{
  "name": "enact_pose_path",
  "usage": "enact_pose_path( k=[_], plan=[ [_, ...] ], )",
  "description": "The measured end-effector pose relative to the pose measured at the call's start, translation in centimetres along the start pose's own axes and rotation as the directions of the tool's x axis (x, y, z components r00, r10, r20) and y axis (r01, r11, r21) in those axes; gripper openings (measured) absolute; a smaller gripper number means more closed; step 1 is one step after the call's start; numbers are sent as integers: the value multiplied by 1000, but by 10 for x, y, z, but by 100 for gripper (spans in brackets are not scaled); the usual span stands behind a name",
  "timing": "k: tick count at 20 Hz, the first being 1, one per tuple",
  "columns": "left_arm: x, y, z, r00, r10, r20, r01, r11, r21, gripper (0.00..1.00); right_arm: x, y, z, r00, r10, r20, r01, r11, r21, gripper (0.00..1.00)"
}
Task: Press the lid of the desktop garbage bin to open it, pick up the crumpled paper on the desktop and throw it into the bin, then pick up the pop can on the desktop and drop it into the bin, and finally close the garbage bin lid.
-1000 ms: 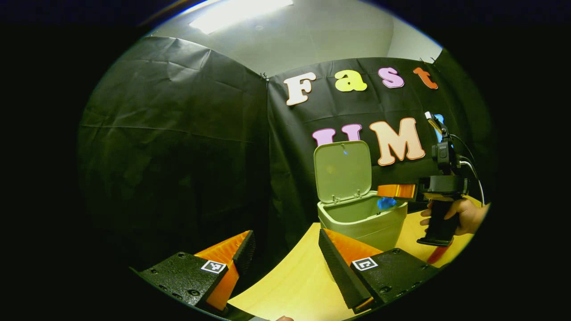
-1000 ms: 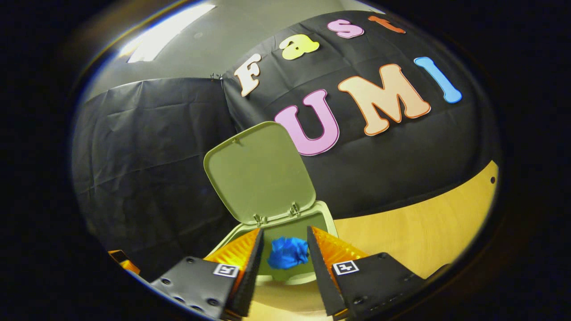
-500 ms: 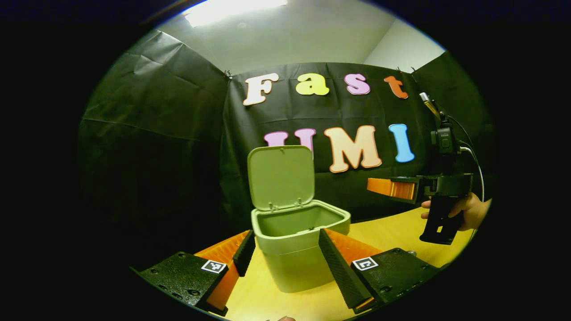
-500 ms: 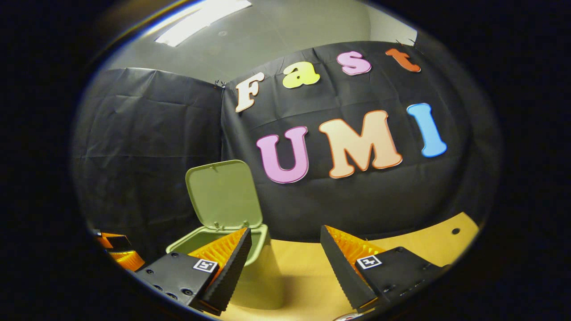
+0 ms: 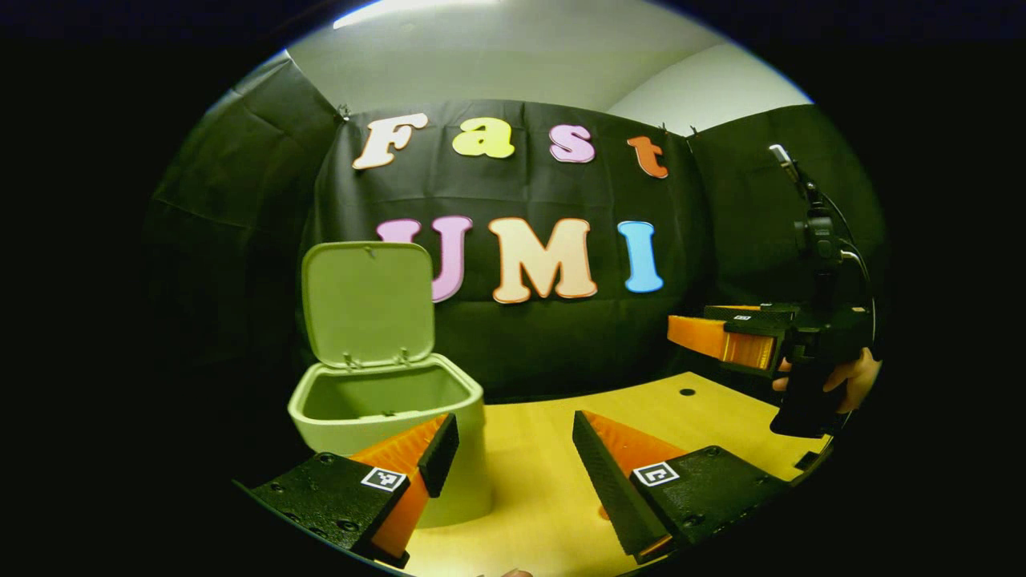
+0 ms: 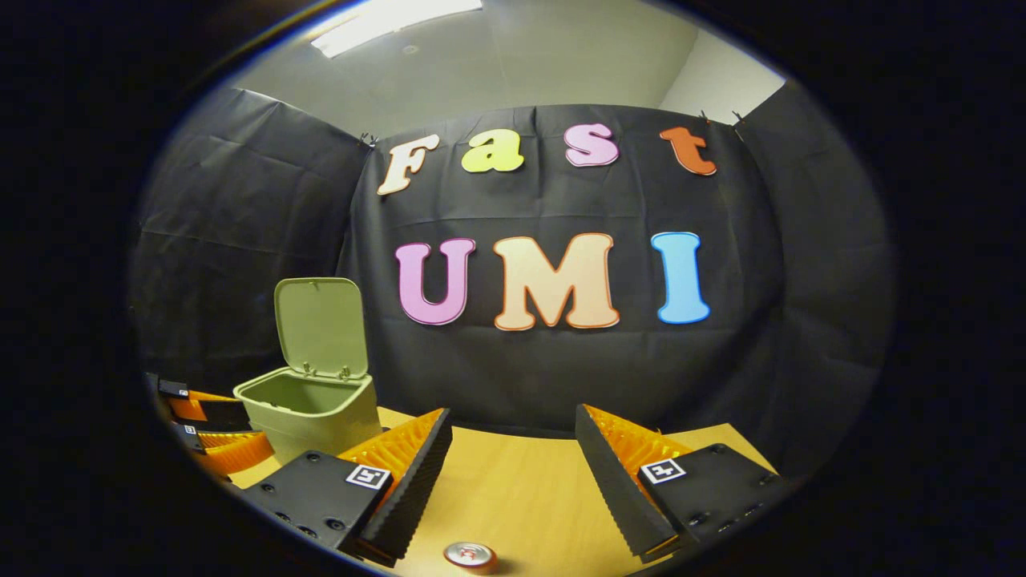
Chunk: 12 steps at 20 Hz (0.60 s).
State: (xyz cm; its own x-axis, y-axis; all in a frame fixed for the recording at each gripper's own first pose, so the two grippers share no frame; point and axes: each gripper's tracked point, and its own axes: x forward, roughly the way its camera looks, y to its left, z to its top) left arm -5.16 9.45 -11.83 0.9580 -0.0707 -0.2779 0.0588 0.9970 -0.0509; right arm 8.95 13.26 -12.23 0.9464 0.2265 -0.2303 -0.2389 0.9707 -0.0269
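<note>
The pale green plastic garbage bin (image 5: 393, 425) stands on the light wooden table (image 5: 553, 449) with its hinged lid (image 5: 367, 303) tipped up and back, nearly upright, so the mouth is open; from here the inside looks shadowed and I cannot make out what lies in it. The left tongs (image 5: 509, 449) hover low over the table with their fingers spread wide and nothing between them, one finger just in front of the bin's side. Off to the far side, the right tongs (image 5: 717, 336) are held up in the air by a hand (image 5: 850, 381) on a dark grip, well apart from the bin. In the right gripper view those tongs (image 6: 513, 457) stand wide and empty too, and just below them the round silver top of the pop can (image 6: 470, 555) shows, standing on the table. The bin (image 6: 309, 409) sits off to one side there, beside the left tongs (image 6: 212, 437).
</note>
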Motion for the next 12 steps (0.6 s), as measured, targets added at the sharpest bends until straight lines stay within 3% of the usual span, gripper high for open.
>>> enact_pose_path(
  k=[4, 12],
  plan=[
    [25, -50, -36, 990, -109, -87, 105, 993, -45, 87, -33, -55, -32, 993, -81, -87, 81, 997, -1, 98],
    [61, -104, -130, 939, -189, -287, 171, 981, -88, 86, -96, -147, -83, 945, -231, -230, 242, 970, 17, 98]
  ],
)
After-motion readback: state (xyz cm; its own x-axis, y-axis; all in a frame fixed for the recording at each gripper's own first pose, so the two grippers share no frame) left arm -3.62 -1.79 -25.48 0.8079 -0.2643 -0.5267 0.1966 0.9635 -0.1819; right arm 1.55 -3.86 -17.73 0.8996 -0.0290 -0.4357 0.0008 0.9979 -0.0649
